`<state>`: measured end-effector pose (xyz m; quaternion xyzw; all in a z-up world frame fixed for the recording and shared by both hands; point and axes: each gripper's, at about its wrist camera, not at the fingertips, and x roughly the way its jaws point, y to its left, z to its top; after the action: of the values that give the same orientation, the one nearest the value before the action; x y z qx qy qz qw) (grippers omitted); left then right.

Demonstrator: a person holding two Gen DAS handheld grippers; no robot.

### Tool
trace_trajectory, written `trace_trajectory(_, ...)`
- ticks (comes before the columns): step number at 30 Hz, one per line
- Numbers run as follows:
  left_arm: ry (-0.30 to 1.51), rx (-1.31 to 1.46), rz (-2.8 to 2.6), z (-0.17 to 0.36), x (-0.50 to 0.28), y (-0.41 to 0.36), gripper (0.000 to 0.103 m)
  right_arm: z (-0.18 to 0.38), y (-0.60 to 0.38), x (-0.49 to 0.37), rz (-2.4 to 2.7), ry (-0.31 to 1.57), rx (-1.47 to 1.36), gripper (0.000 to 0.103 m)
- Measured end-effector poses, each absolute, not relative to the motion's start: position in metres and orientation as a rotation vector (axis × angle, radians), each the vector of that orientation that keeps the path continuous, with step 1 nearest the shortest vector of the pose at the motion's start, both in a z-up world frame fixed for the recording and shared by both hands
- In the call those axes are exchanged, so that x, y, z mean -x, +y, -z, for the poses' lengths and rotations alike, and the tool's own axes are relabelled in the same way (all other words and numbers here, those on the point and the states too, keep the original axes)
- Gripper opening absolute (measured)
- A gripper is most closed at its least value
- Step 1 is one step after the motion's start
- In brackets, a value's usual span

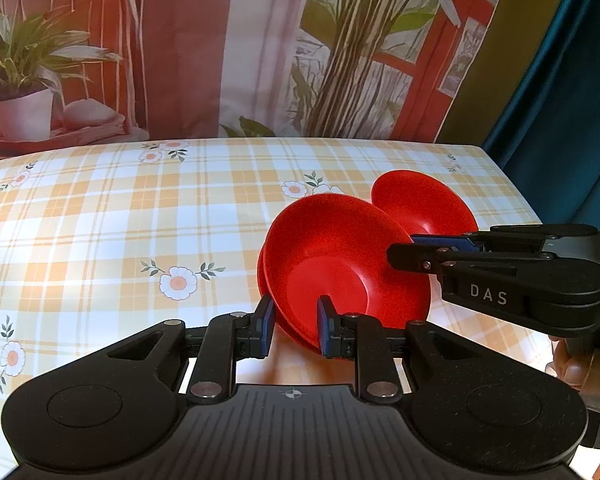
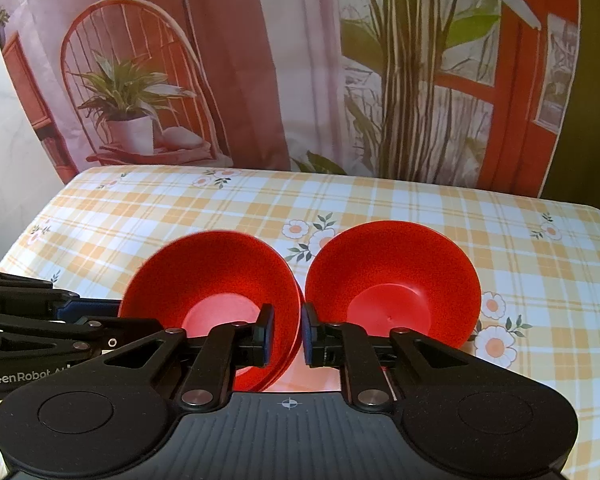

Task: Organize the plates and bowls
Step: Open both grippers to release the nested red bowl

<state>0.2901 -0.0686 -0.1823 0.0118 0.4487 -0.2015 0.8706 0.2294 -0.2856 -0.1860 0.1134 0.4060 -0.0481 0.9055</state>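
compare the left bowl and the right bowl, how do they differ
The left bowl shows several layered rims, so it is a nested stack; the right bowl looks single. The left gripper and the right gripper each pinch the left bowl's rim, on opposite sides; neither holds the right bowl. Both are red, round and of like shape.

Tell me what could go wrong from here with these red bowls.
The left gripper pinches only the rim of the nested red bowls, so they could slip or tilt if lifted. The right gripper straddles that rim right beside the single red bowl and might knock it.
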Motion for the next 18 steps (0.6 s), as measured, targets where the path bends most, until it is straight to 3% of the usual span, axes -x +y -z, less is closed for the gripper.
trace_trajectory(18, 0.905, -0.031, 0.383, 0.168, -0.289, -0.067, 0.025, 0.170, -0.296, -0.222, 0.113, 0.806, -0.199, 0.018)
